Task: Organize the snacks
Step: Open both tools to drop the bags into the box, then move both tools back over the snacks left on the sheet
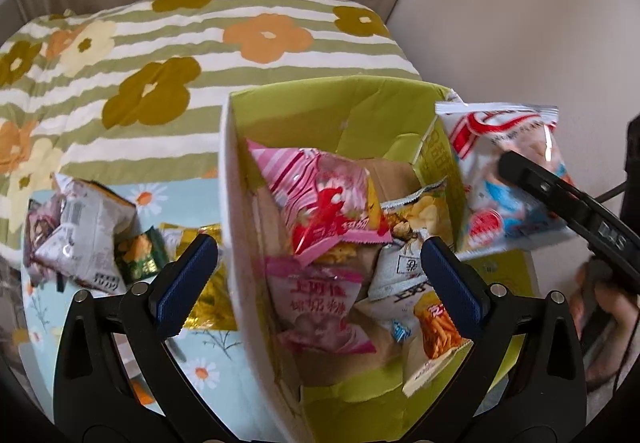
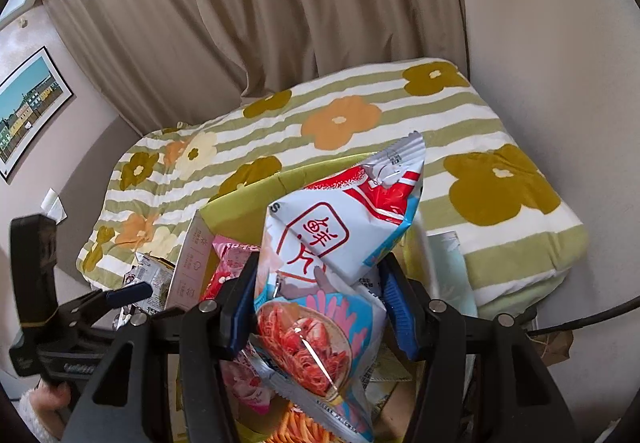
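A green cardboard box stands open and holds several snack packets, with a pink packet on top. My left gripper is open and empty, its fingers straddling the box's left wall. My right gripper is shut on a white, red and blue shrimp-snack bag and holds it above the box's right side. The bag and the right gripper's black finger also show at the right of the left wrist view.
Loose packets and a gold wrapper lie on the light-blue floral cloth left of the box. A striped floral quilt lies behind, with beige curtains beyond. A cable runs at right.
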The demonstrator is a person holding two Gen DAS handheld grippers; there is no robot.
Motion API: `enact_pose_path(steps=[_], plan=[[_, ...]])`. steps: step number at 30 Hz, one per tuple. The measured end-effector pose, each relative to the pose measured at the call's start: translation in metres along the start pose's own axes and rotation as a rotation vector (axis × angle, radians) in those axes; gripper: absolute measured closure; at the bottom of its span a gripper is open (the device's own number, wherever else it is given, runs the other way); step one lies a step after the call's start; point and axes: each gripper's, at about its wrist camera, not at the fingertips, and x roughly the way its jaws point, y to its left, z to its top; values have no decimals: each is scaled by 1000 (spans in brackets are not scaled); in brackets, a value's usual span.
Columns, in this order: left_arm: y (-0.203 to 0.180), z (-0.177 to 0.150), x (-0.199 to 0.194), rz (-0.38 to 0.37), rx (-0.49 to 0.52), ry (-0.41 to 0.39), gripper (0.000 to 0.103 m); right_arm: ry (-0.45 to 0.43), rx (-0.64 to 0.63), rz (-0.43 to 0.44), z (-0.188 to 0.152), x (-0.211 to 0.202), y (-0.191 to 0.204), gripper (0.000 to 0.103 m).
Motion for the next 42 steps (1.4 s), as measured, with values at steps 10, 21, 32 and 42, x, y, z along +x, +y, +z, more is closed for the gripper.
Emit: enact_pose_path(steps=[10, 21, 32, 42], plan=[[29, -13, -28, 45, -47, -38, 2, -5, -33, -58, 1, 19, 9, 0], [39, -32, -50, 56, -77, -62, 2, 33, -46, -45, -20, -6, 17, 0], [43, -46, -101, 109, -94, -132, 2, -33, -117, -12, -19, -47, 44, 0], [108, -85, -174, 184, -160, -211, 2, -96, -212, 67, -32, -75, 111, 0]])
